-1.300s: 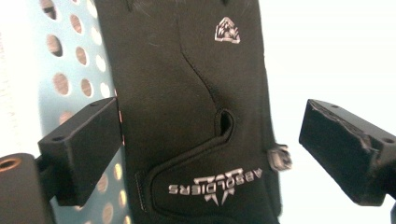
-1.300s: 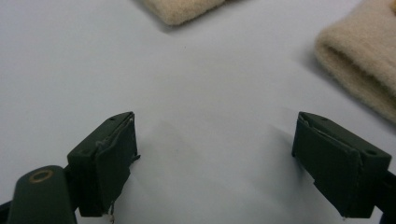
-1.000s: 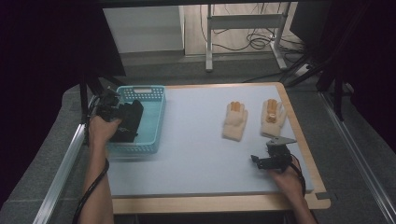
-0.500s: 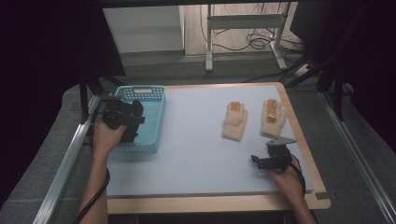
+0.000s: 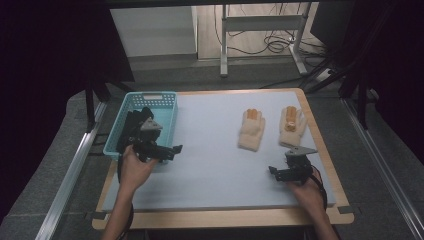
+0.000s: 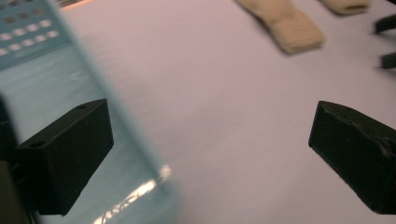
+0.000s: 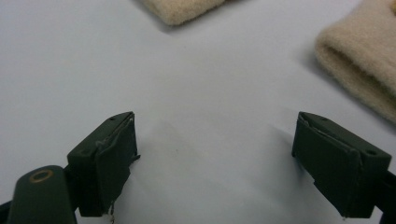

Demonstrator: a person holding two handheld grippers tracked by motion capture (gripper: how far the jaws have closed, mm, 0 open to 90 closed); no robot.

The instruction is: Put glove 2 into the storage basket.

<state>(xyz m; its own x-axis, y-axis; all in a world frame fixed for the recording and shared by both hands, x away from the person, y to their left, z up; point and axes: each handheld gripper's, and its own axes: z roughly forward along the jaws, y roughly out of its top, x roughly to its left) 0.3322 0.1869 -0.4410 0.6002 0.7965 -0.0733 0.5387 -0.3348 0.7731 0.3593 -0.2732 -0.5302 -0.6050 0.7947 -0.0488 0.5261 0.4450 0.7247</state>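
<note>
Two cream gloves lie flat on the bench in the upper right of the high view, one glove (image 5: 251, 130) left of the other glove (image 5: 293, 125), apart and cuffs toward the person. The right tongs (image 5: 280, 172) rest low on the bench at lower right, just below the right-hand glove, jaws spread wide and empty; in the right gripper view that glove's cuff (image 7: 364, 60) sits just beyond them, probably the nearest pick. The left tongs (image 5: 170, 150) hover at the lower right corner of the blue basket (image 5: 165, 95), at middle left, also wide and empty, straddling its rim (image 6: 116, 116). The basket looks like the drop place, so the gloves remain to be moved.
</note>
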